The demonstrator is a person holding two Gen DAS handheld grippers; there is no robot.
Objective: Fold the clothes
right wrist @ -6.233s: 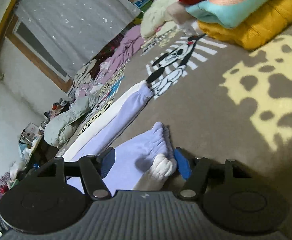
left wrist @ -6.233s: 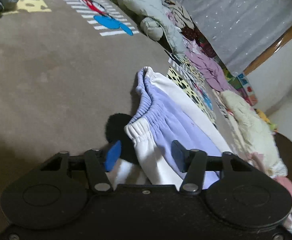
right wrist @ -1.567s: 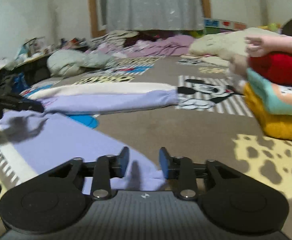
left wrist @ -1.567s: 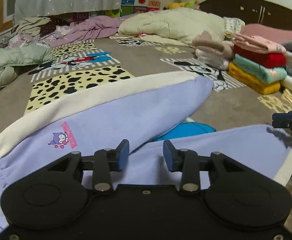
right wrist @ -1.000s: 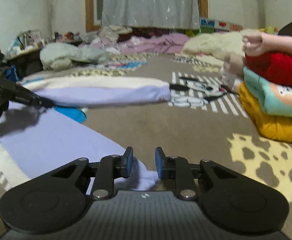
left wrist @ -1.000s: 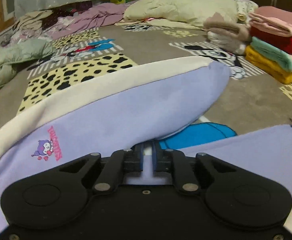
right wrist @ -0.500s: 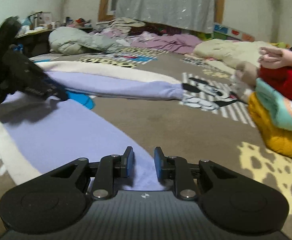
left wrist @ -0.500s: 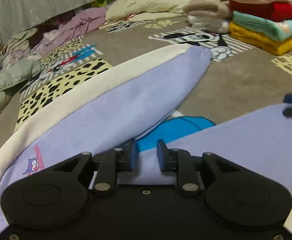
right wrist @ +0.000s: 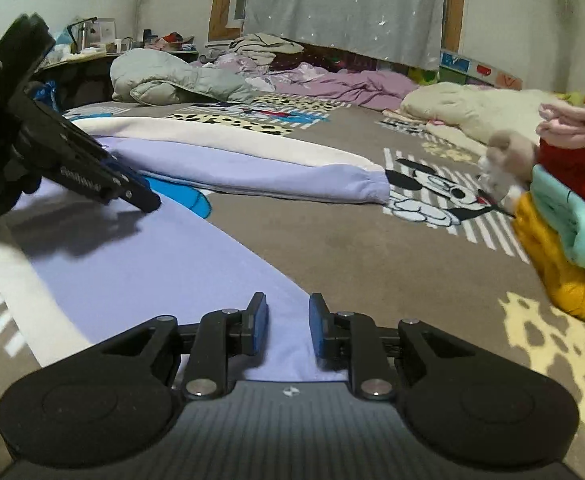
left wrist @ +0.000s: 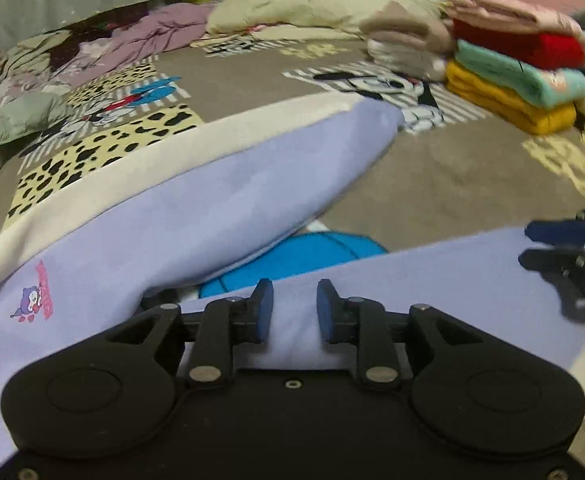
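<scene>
Lilac sweatpants with a cream side stripe lie on the carpet, legs spread in a V. The far leg (left wrist: 212, 200) (right wrist: 252, 168) stretches toward a cuff by the cartoon print. The near leg (left wrist: 452, 272) (right wrist: 152, 256) runs flat under both grippers. My left gripper (left wrist: 290, 308) is open, the lilac cloth lying loose between and below its fingers; the right wrist view shows it (right wrist: 148, 202) tilted down onto the cloth. My right gripper (right wrist: 288, 320) is open a little over the near leg's end, and the left wrist view has it (left wrist: 548, 246) at the far right.
A stack of folded clothes (left wrist: 524, 80) (right wrist: 572, 240) in yellow, teal, red and pink sits at the right. A cream duvet (left wrist: 324, 4), purple bedding (right wrist: 352, 84) and a grey-green jacket (right wrist: 172, 76) lie at the back. Brown printed carpet (right wrist: 372, 248) lies between the legs.
My left gripper was shut on the lilac cloth a second ago and has since opened, letting it go. The right gripper has stayed slightly open, and the near leg now lies flat.
</scene>
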